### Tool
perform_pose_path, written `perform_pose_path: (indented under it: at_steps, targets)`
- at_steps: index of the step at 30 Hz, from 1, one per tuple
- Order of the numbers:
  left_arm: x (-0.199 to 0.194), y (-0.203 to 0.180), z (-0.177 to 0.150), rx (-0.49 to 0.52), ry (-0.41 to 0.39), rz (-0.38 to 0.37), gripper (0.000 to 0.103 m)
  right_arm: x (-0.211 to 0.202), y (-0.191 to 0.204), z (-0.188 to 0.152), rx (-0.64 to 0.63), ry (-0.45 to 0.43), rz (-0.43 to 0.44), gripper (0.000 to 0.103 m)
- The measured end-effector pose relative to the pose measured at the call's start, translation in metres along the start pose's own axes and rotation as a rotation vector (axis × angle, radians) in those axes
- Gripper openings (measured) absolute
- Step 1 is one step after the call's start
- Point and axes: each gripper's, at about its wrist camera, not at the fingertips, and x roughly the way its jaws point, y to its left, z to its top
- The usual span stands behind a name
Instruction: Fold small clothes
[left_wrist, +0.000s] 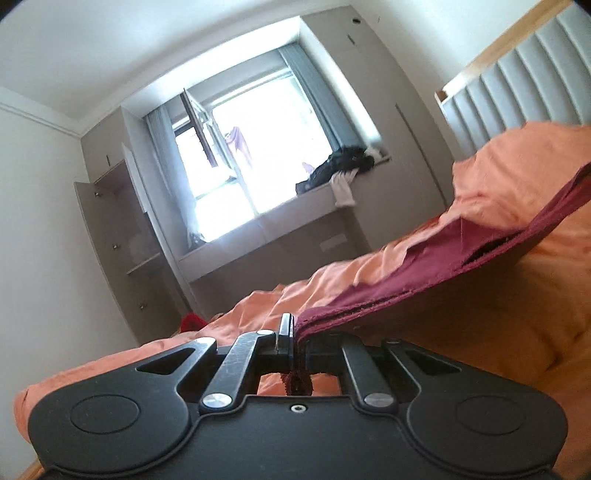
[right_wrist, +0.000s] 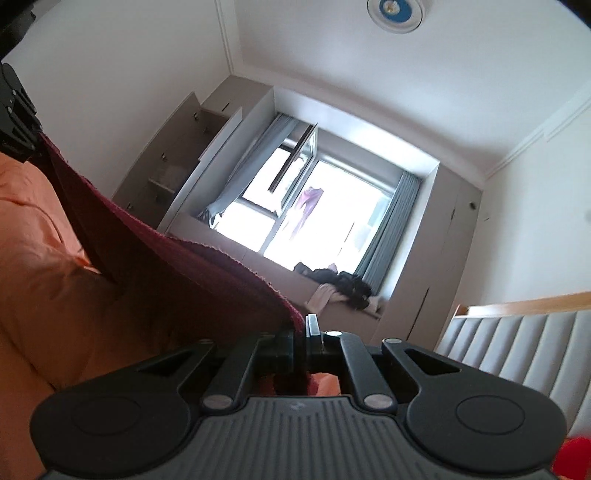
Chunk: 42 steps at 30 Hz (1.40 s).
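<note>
A dark red garment (left_wrist: 424, 266) is stretched in the air above an orange bedspread (left_wrist: 517, 332). My left gripper (left_wrist: 295, 332) is shut on one corner of it, with fabric pinched between the fingers. The garment runs up and to the right from there. My right gripper (right_wrist: 304, 328) is shut on another corner of the same dark red garment (right_wrist: 166, 266), which stretches away to the upper left. There the left gripper (right_wrist: 18, 122) shows, holding the far end. The orange bedspread (right_wrist: 40, 258) lies below.
A padded grey headboard (left_wrist: 517, 85) with a wooden edge stands at the bed's end. A bright window (left_wrist: 251, 155) with grey curtains is ahead, its sill holding a pile of dark clothes (left_wrist: 340, 166). An open cupboard (left_wrist: 118, 236) stands left of it. A red item (left_wrist: 192, 321) lies beyond the bed.
</note>
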Motion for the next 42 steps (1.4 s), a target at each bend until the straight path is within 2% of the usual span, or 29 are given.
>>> perform_pose_path:
  at_steps: [8, 13, 16, 22, 28, 35, 39, 42]
  targets:
    - [-0.076, 0.011, 0.026, -0.058, -0.029, -0.053, 0.005, -0.062, -0.023, 0.028, -0.027, -0.059, -0.016, 0.005]
    - [-0.081, 0.012, 0.034, -0.062, -0.024, -0.077, 0.005, -0.065, -0.025, 0.036, -0.024, -0.065, -0.021, 0.006]
    - [-0.065, 0.014, 0.044, -0.071, -0.027, -0.078, 0.005, -0.054, -0.025, 0.036, -0.013, -0.067, -0.030, 0.006]
    - [-0.004, 0.019, 0.067, -0.129, -0.025, -0.081, 0.005, 0.013, -0.036, 0.035, 0.041, -0.028, -0.035, 0.006]
    - [0.084, 0.009, 0.087, -0.127, -0.008, -0.015, 0.005, 0.110, -0.044, 0.029, 0.012, 0.020, -0.060, 0.006]
    - [0.216, 0.029, 0.087, -0.323, 0.145, -0.066, 0.005, 0.231, -0.029, 0.002, -0.069, 0.145, -0.016, 0.006]
    - [0.276, 0.026, 0.078, -0.327, 0.204, -0.050, 0.005, 0.279, -0.020, -0.012, -0.100, 0.196, 0.024, 0.006]
    - [0.302, 0.023, 0.067, -0.341, 0.247, -0.054, 0.005, 0.307, -0.009, -0.025, -0.115, 0.238, 0.057, 0.007]
